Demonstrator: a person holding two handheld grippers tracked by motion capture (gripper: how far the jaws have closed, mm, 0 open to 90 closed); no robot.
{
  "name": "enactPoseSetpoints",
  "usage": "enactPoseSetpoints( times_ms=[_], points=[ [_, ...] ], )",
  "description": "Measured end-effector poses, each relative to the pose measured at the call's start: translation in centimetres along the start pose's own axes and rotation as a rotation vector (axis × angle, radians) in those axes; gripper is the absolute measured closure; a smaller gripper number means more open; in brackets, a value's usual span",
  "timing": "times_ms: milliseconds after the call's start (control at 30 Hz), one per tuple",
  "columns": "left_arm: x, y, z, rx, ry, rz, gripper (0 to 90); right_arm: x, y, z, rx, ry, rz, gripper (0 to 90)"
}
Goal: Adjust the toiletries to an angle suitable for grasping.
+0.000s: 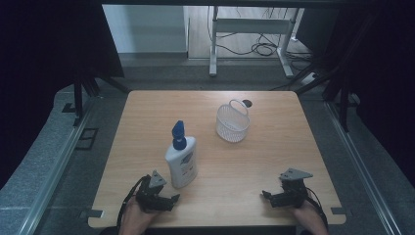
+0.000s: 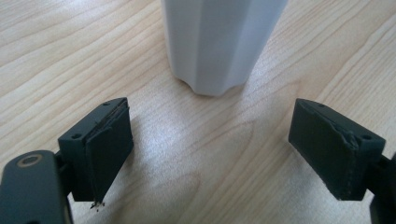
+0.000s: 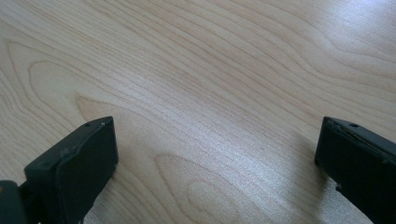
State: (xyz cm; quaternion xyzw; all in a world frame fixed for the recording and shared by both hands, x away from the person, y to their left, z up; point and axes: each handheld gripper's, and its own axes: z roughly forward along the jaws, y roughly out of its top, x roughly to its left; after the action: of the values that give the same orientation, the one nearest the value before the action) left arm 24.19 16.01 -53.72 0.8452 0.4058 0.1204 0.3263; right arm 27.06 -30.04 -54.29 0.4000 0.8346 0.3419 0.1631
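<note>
L gripper [image 2: 212, 149] jaws apart, empty | white spray bottle [image 1: 181, 159] w/ blue nozzle upright, long axis vertical, on wooden table [image 1: 274, 161] just ahead of L jaws, not touching | R gripper [image 3: 217, 163] jaws apart, empty, well apart from bottle | L nearer

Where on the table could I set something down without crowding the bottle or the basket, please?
Bare wood lies between the white basket and the right gripper, and in the far-left corner of the table. It is crowded near the left gripper, where the bottle stands.
</note>
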Motion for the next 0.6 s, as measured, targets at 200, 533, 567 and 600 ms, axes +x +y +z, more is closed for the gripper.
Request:
enactPoseSetpoints(
  times_ms=[200,533,567,600],
  points=[
    [0.0,0.1,-0.7,-0.002,-0.001,0.009,18.9,0.0,0.0,0.0,0.000,0.003,-0.003,0.0],
    [0.8,0.0,-1.6,0.007,-0.010,0.002,31.3,0.0,0.0,0.0,0.000,0.003,-0.003,0.0],
    [0.9,0.0,-1.7,0.007,-0.006,0.003,32.1,0.0,0.0,0.0,0.000,0.003,-0.003,0.0],
    [1.0,0.0,-1.8,0.008,-0.001,0.004,32.9,0.0,0.0,0.0,0.000,0.003,-0.003,0.0]
  ],
)
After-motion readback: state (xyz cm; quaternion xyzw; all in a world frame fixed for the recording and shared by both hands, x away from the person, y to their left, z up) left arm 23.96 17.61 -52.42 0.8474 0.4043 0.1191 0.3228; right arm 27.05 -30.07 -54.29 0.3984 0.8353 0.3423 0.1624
